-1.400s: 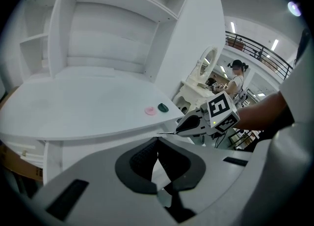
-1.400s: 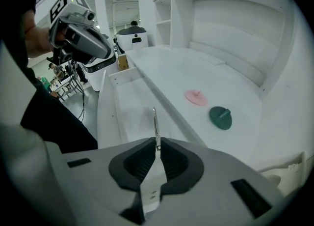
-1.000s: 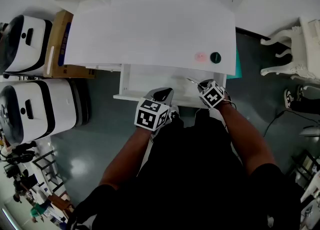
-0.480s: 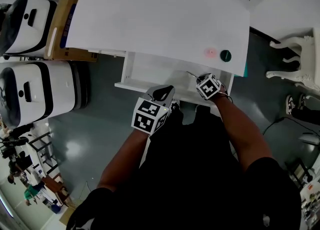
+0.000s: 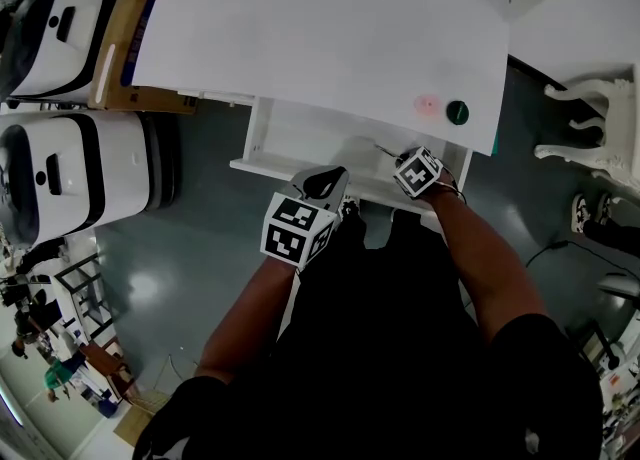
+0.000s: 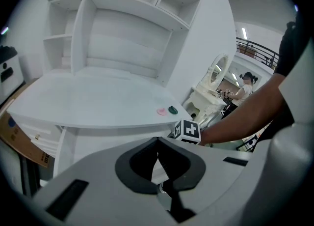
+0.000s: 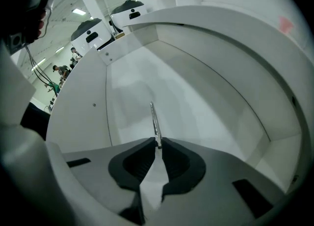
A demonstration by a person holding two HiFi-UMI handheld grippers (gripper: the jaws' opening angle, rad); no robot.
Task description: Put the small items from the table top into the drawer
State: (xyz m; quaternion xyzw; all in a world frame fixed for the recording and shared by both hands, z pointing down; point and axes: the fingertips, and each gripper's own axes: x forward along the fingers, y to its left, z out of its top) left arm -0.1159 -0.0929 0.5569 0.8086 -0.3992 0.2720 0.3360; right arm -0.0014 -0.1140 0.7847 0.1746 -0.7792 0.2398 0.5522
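The right gripper [image 5: 402,162] is clenching a thin metal strip [image 5: 384,151] by its near end. In the right gripper view its jaws are pressing on the strip [image 7: 154,119] from both sides. The rest of the strip is sticking out beyond the right gripper [image 7: 159,144], over the white floor of the open drawer [image 7: 147,80]. Whether its far tip is touching that floor is not clear.

In the head view the drawer [image 5: 300,143] is standing pulled out from under the near edge of the white counter [image 5: 300,38], and the right gripper is reaching steeply down into its right part.

The left gripper [image 5: 322,184] is hanging just in front of the drawer's near edge, to the left of the right gripper. In its own view the left gripper [image 6: 157,140] is closed, its jaws meeting at the tips with nothing between them.

Two small items are lying on the counter near its near right corner. They are a pink round piece [image 5: 428,104] and, just to its right, a dark green round piece [image 5: 457,112], the two close together but apart. The left gripper view is showing the same pair, pink [image 6: 161,111] and green [image 6: 172,109], on the counter [image 6: 98,99].
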